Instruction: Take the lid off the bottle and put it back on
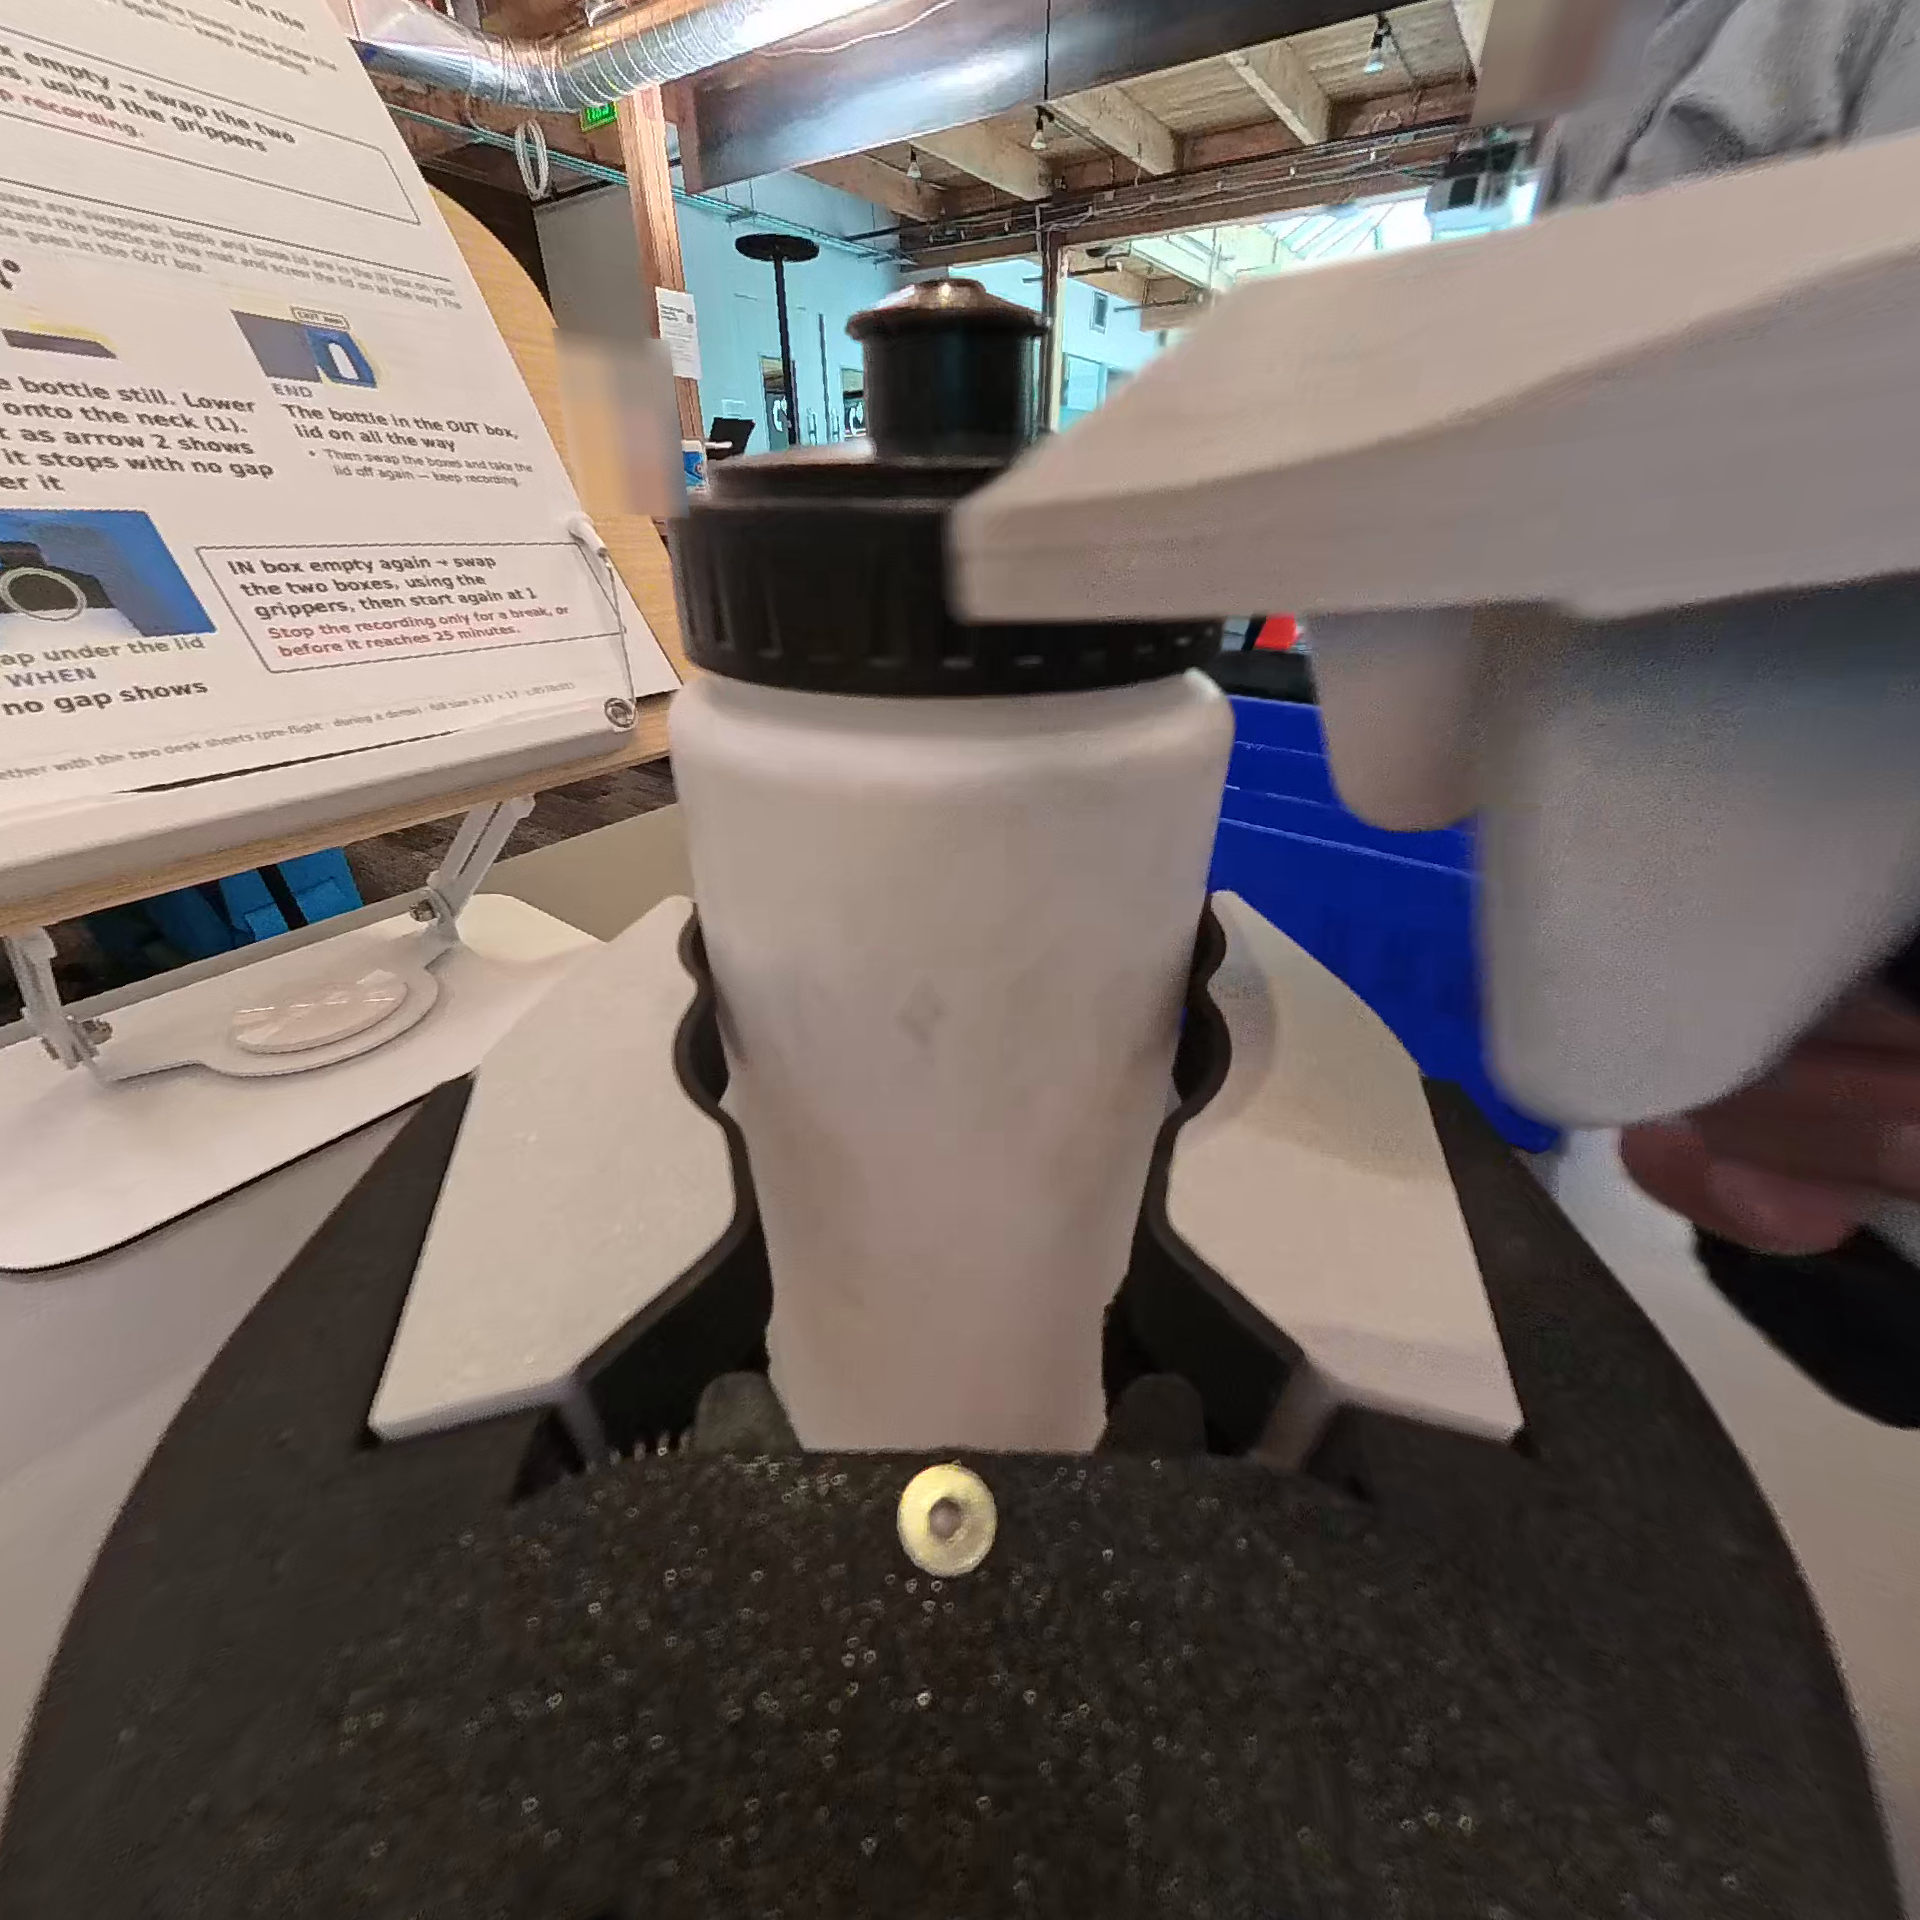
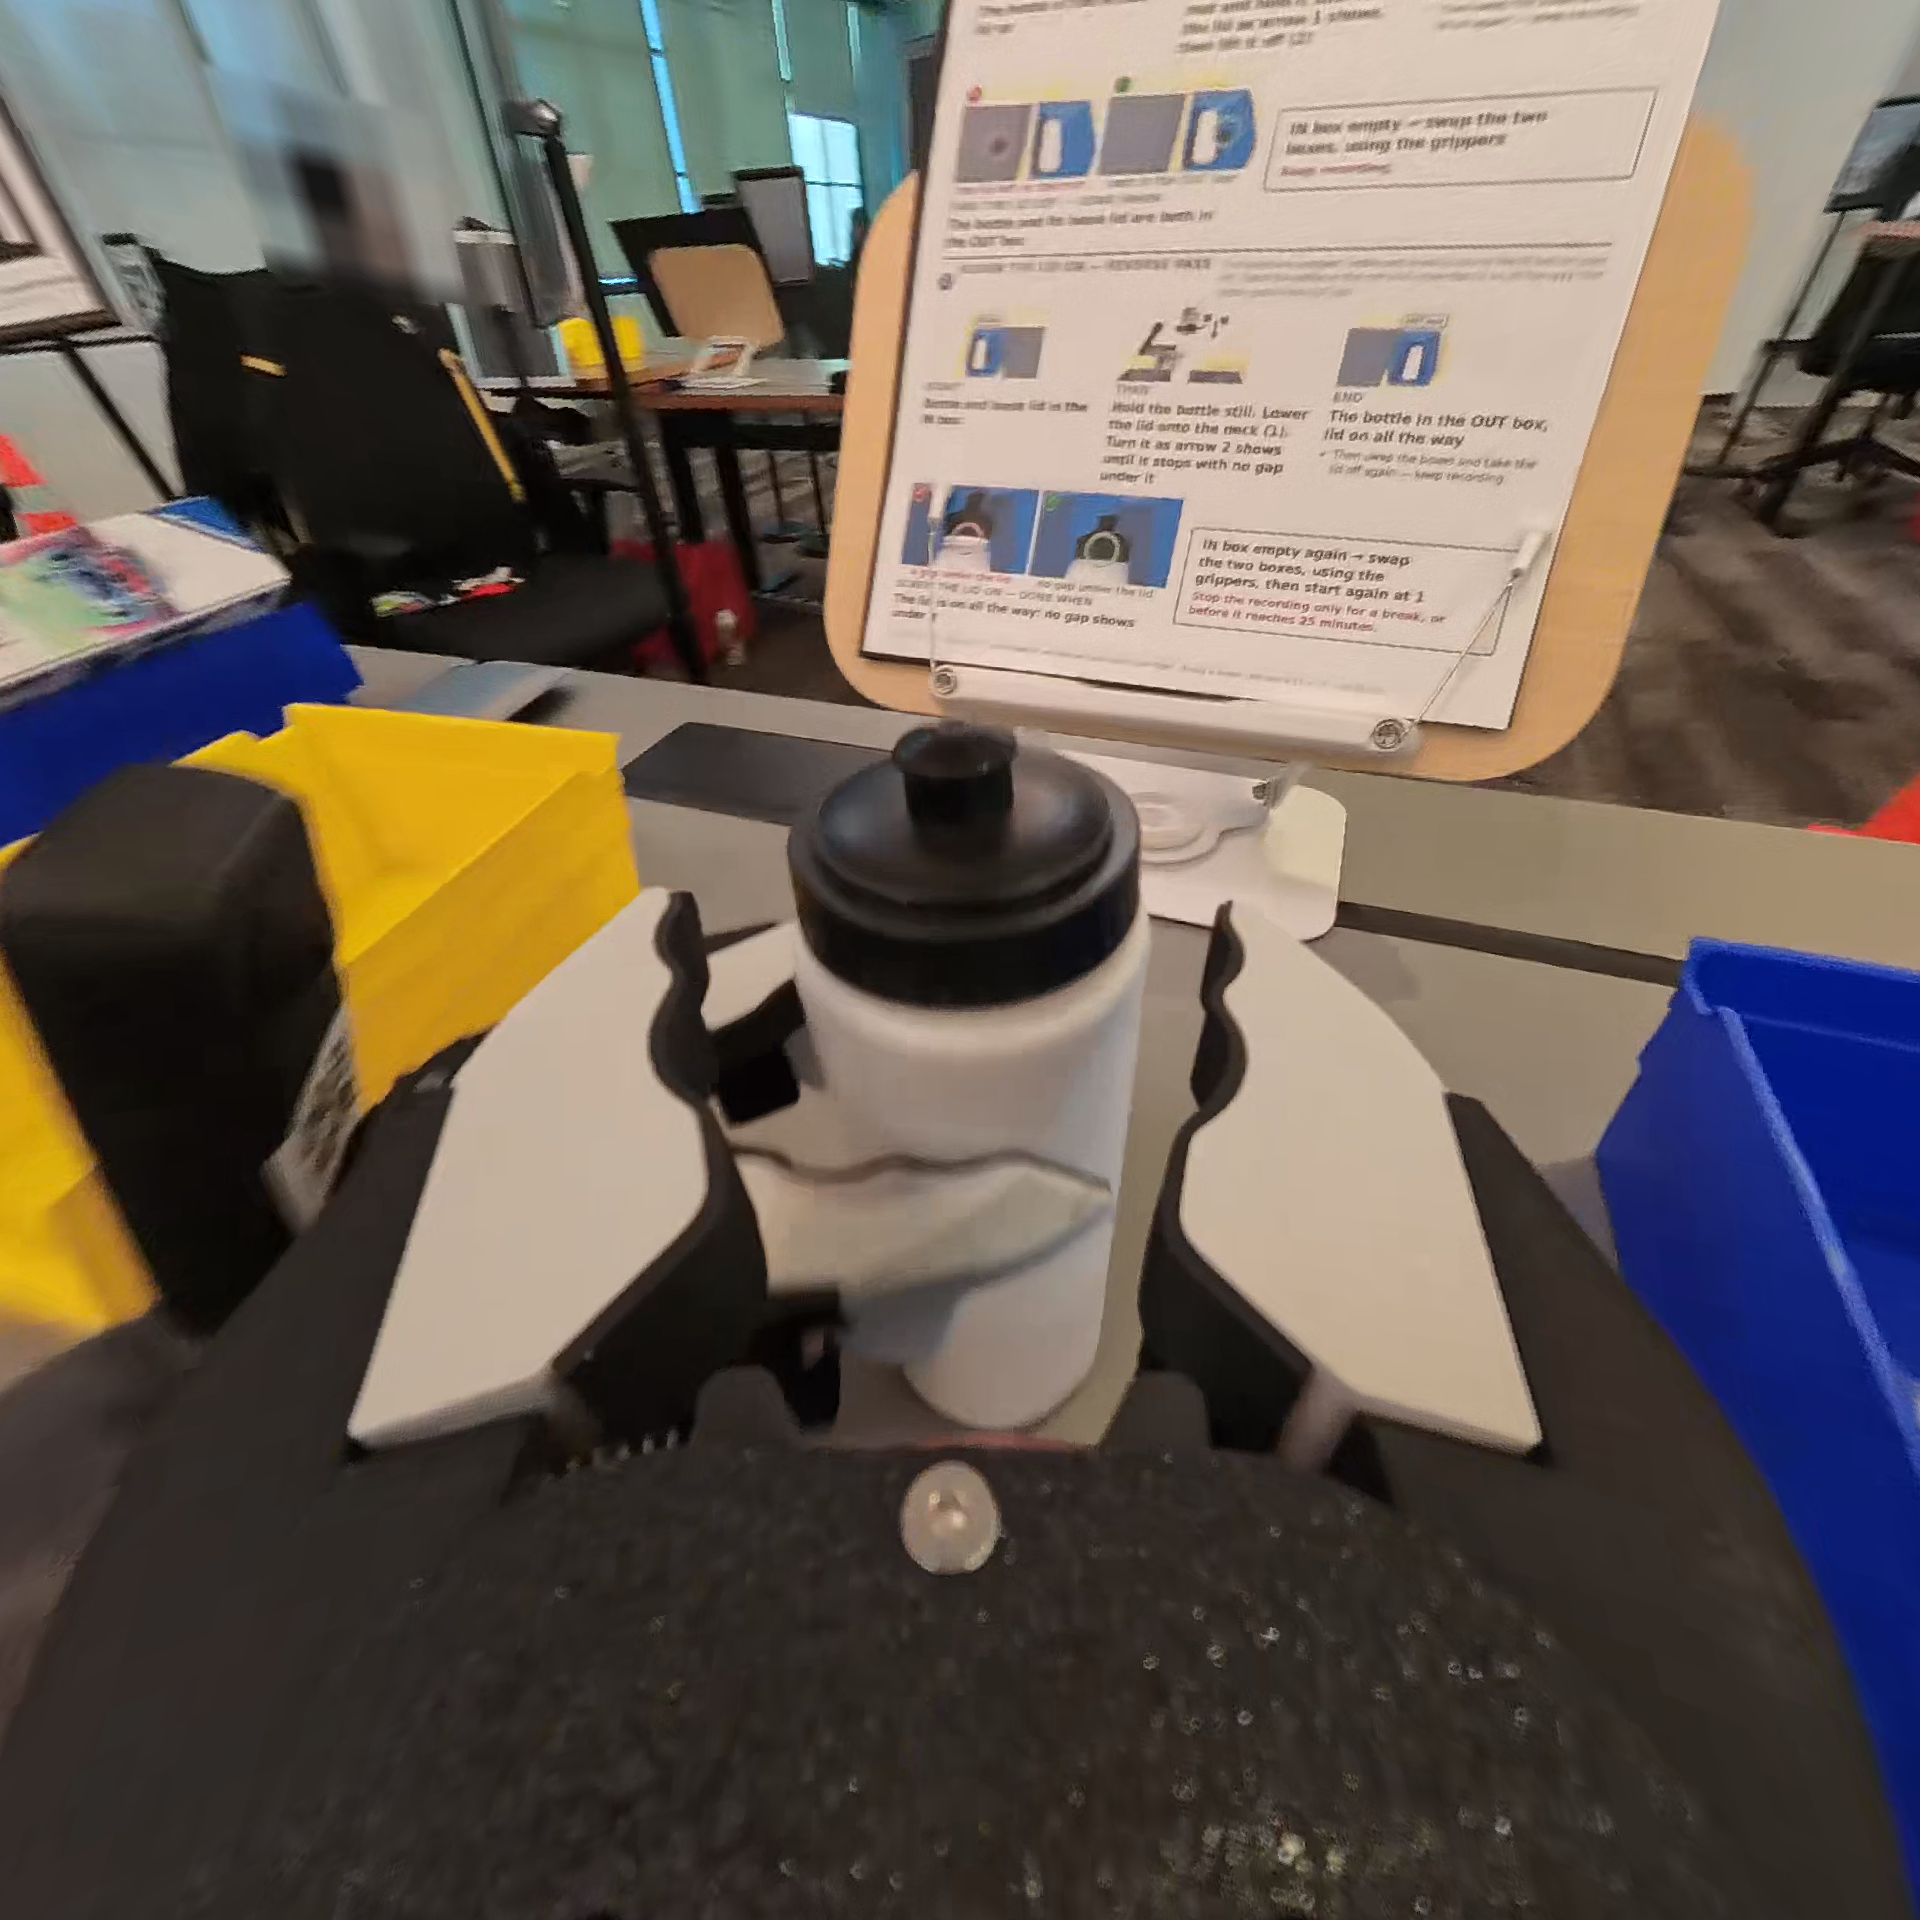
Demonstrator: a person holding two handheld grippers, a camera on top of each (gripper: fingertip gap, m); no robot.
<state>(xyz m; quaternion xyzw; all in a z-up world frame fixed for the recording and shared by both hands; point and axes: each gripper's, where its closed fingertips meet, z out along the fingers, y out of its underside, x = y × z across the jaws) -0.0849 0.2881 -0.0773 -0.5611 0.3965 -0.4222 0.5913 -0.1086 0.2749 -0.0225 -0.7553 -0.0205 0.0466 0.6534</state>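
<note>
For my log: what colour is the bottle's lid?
Black: the lid sits on the white bottle; the right wrist view shows it best.

Bright, even indoor light; wide-angle edge bending, slight motion blur throughout.

**Bottle stands between two grippers**

The bottle [image 2: 966,1122] stands upright between the right gripper [image 2: 951,1039] fingers, lid [image 2: 961,862] on top. A sheet stand [image 2: 1247,416] sits behind; bins flank it, one left [image 2: 468,831], one right [image 2: 1787,1174].
</note>
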